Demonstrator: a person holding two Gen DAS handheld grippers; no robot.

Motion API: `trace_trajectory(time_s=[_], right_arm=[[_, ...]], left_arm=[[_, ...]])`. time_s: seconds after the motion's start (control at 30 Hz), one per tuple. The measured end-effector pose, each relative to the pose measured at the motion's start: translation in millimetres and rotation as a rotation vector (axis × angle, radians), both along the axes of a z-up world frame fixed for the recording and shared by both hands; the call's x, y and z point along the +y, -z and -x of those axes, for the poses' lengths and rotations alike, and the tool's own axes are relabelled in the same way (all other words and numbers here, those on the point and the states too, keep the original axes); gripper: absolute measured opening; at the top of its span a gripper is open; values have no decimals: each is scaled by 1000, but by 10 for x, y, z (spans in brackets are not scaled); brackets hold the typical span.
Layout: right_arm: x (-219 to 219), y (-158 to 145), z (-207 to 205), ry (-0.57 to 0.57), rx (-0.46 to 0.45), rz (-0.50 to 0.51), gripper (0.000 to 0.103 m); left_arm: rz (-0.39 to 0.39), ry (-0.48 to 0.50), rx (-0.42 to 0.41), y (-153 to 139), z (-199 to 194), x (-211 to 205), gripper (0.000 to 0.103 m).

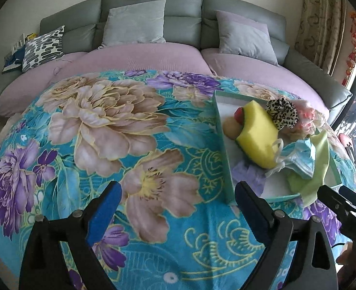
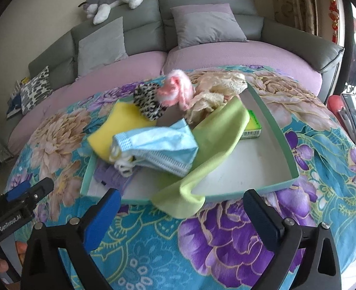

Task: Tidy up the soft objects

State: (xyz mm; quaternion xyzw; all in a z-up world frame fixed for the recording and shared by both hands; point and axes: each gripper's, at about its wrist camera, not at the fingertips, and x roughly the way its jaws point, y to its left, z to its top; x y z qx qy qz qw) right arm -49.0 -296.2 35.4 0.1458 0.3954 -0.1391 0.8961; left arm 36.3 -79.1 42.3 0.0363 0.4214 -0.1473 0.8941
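Observation:
A shallow green tray (image 2: 272,120) (image 1: 222,145) sits on a floral blanket. It holds a yellow sponge (image 1: 257,135) (image 2: 110,130), a blue face mask (image 2: 153,145) (image 1: 301,159), a leopard scrunchie (image 2: 146,101) (image 1: 283,113), a pink fluffy item (image 2: 178,89), cream lace cloth (image 2: 209,99), a purple item (image 2: 107,174) and a green cloth (image 2: 202,169) draped over the front rim. My left gripper (image 1: 178,212) is open and empty, left of the tray. My right gripper (image 2: 181,217) is open and empty just before the tray's front edge.
The floral blanket (image 1: 93,133) covers a low surface in front of a grey sofa (image 1: 153,24) with cushions and a plush dog (image 2: 112,0) on its back. A green-labelled sponge pack (image 2: 252,130) lies in the tray's right side. Curtains hang at the right.

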Motion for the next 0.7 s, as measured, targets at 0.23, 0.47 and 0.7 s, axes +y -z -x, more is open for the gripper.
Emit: trace_trajectory(time_s=[0.23, 0.47, 0.7], right_arm=[[79, 74, 71, -5, 27, -1, 103], [172, 84, 121, -16, 27, -5, 103], [275, 99, 109, -30, 32, 4, 103]], left_arm=[[-4, -20, 19, 60, 49, 92, 95], [-21, -20, 48, 112, 103, 158, 95], [-8, -23, 81, 154, 108, 248, 95]])
